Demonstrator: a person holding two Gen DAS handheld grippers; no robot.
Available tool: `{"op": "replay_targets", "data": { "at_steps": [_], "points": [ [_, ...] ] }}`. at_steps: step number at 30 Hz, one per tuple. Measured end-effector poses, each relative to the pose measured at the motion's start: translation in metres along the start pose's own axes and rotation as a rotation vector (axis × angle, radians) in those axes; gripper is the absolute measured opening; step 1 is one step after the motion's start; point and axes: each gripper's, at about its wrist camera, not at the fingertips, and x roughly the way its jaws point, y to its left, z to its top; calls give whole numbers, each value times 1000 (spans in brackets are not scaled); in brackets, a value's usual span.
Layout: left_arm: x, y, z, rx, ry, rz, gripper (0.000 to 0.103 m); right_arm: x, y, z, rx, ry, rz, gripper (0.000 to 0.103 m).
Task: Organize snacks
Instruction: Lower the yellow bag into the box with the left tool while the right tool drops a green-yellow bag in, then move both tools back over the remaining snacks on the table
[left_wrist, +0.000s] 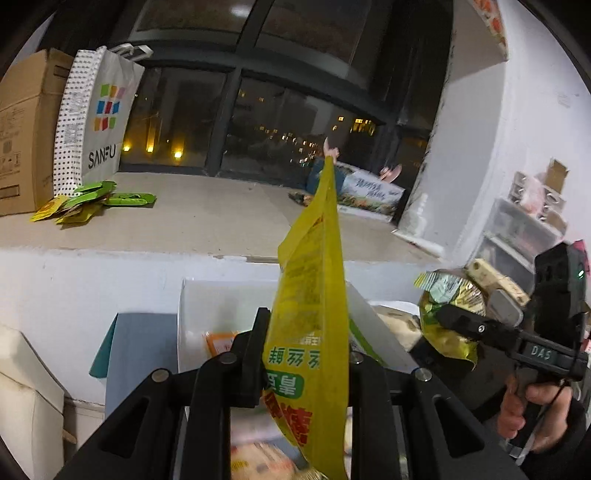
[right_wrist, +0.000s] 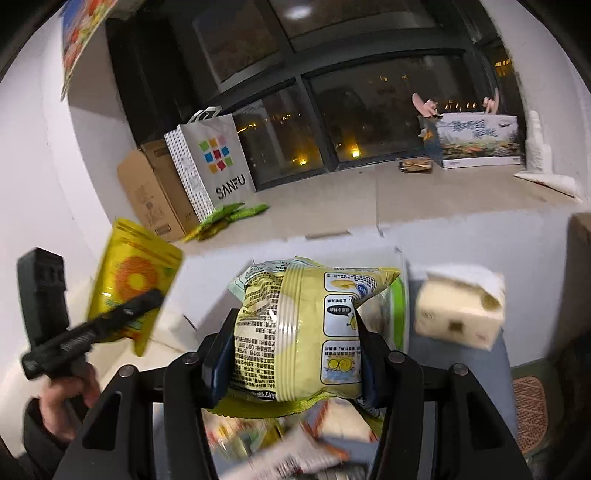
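Left hand-held gripper (left_wrist: 295, 354) pinches a flat yellow snack pouch (left_wrist: 314, 295) edge-on, lifted above a white bin (left_wrist: 192, 314); right hand-held gripper (right_wrist: 295, 350) clamps a puffy pale-green snack bag (right_wrist: 303, 332) over blurred packets lying in the bin. Beyond the bin's rim runs a wide beige window ledge (left_wrist: 207, 218), mostly open. At its far left, green packets (left_wrist: 96, 199) lie beside a Sanfu paper bag (left_wrist: 99, 125) and cardboard box (left_wrist: 26, 133), against a dark night window.

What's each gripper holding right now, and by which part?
Left gripper: flat yellow pouch, clamped near one end. Right gripper: puffy pale-green snack bag, squeezed across its middle.
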Motion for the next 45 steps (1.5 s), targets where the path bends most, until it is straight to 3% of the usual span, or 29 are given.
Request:
{"op": "replay_targets", "data": {
  "at_steps": [4, 9, 10, 11, 12, 13, 14, 15, 16, 18, 23, 31, 38, 45],
  "points": [
    [37, 10, 16, -1, 48, 41, 25, 41, -3, 32, 4, 43, -42, 59],
    [73, 21, 19, -7, 107, 86, 31, 80, -14, 44, 44, 115, -89, 59],
    [77, 22, 17, -11, 123, 93, 49, 87, -14, 45, 35, 127, -107, 59],
    [80, 25, 15, -19, 140, 96, 79, 93, -16, 45, 31, 137, -121, 59],
    [83, 26, 13, -24, 160, 100, 94, 96, -18, 45, 32, 142, -124, 61],
    [82, 28, 12, -22, 151, 107, 103, 101, -20, 45, 45, 155, -121, 64],
    [78, 29, 9, -16, 136, 122, 103, 106, -25, 46, 71, 178, -107, 70],
    [76, 29, 8, -15, 136, 121, 103, 110, -29, 46, 97, 198, -90, 89],
    [74, 31, 8, -21, 140, 112, 103, 111, -32, 46, 123, 207, -73, 99],
    [66, 32, 6, -32, 135, 104, 103, 102, -33, 47, 132, 148, -78, 103],
    [36, 25, 3, -27, 103, 113, 103, 79, -16, 48, 57, 111, -65, 103],
    [-57, -24, -31, 98, 27, 77, 103, 3, 23, 30, -91, -4, -26, 103],
    [-146, -62, -82, 122, -59, 1, 103, -88, 53, -35, -225, -64, -23, 103],
    [-189, -70, -148, 125, -25, 17, 103, -150, 57, -118, -274, -108, -112, 103]
  ]
}}
